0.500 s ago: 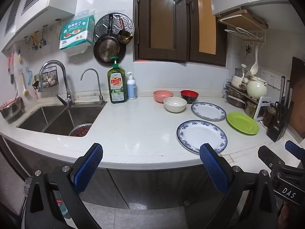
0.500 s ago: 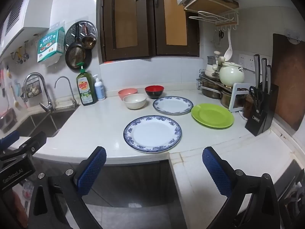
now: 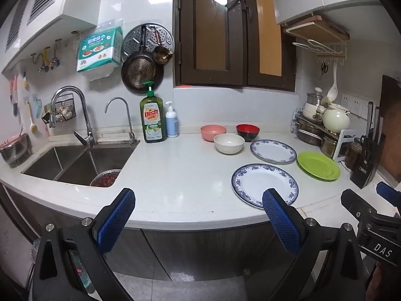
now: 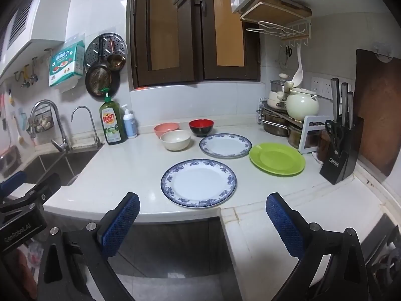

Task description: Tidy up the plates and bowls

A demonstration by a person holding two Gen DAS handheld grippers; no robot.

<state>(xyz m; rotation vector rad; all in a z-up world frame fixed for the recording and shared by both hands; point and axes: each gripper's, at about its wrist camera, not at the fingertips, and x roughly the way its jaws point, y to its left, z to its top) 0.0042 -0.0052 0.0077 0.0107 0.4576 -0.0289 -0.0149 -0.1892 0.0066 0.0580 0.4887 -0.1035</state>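
Note:
On the white counter (image 3: 175,175) lie a near blue-rimmed plate (image 3: 265,184) (image 4: 198,186), a far blue-rimmed plate (image 3: 273,151) (image 4: 225,145) and a green plate (image 3: 318,165) (image 4: 277,158). Behind them stand a cream bowl (image 3: 228,143) (image 4: 175,139), a pink bowl (image 3: 213,132) (image 4: 166,128) and a red-and-black bowl (image 3: 247,131) (image 4: 201,127). My left gripper (image 3: 198,223) is open and empty, in front of the counter edge. My right gripper (image 4: 203,225) is open and empty, just short of the near plate.
A double sink (image 3: 75,160) with taps is at the left, a bowl of red fruit (image 3: 105,178) in it. Dish soap (image 3: 153,118) and a pump bottle (image 3: 172,120) stand by the wall. Pots, a kettle (image 4: 302,105) and a knife block (image 4: 340,160) crowd the right corner.
Both grippers have edged slightly forward toward the counter; nothing on the counter has moved.

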